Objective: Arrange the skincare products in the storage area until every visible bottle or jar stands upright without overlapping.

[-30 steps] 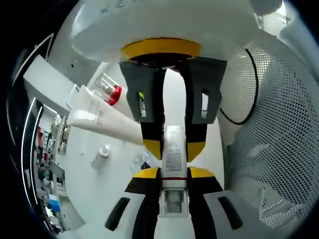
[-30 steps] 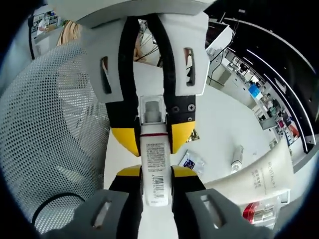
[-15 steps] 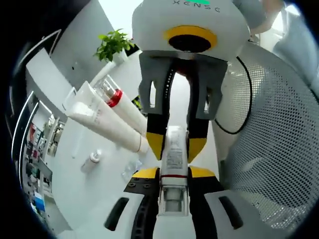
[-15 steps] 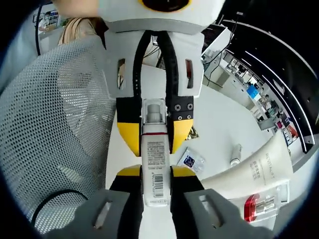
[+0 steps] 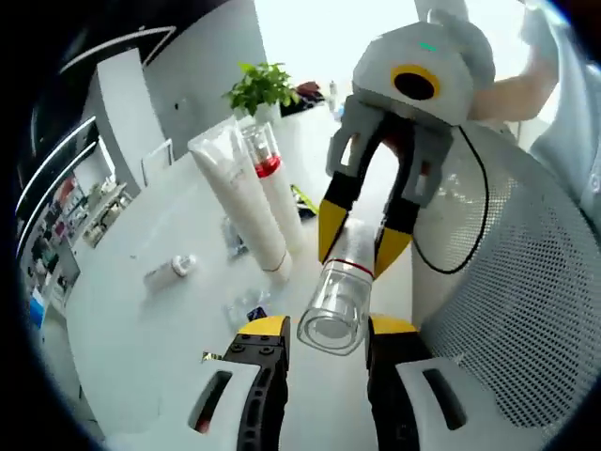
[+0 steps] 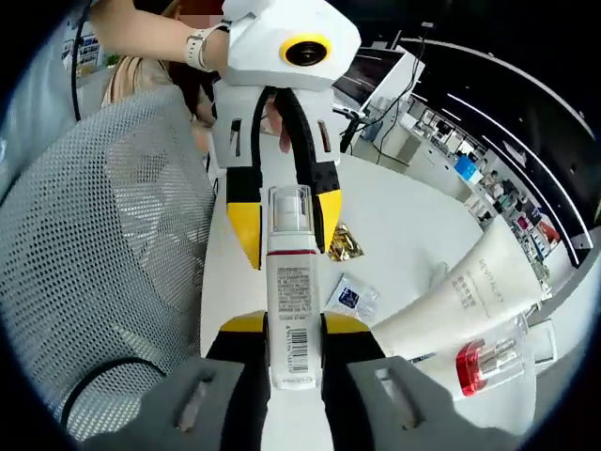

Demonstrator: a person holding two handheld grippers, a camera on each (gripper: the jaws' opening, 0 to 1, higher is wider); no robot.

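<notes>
Right gripper (image 6: 286,324): jaws clamped on slim white bottle (image 6: 288,310), cap end outward. Left gripper (image 5: 324,334): jaws parted just off that clear cap (image 5: 335,301). Mesh basket (image 6: 89,254) beside; 2 tubes (image 5: 246,207), small vial (image 5: 171,270) across open white table (image 5: 131,319).

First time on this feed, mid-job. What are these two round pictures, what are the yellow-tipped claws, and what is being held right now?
No robot arm here: a person holds a two-jaw gripper in each hand, each carrying a fisheye camera. In the left gripper view, the left gripper rises from the bottom, jaws open around the clear cap. In the right gripper view, the right gripper clamps the white bottle. On the white table lie a white tube, a red-banded bottle, a small vial and a sachet. A mesh basket stands beside.
</notes>
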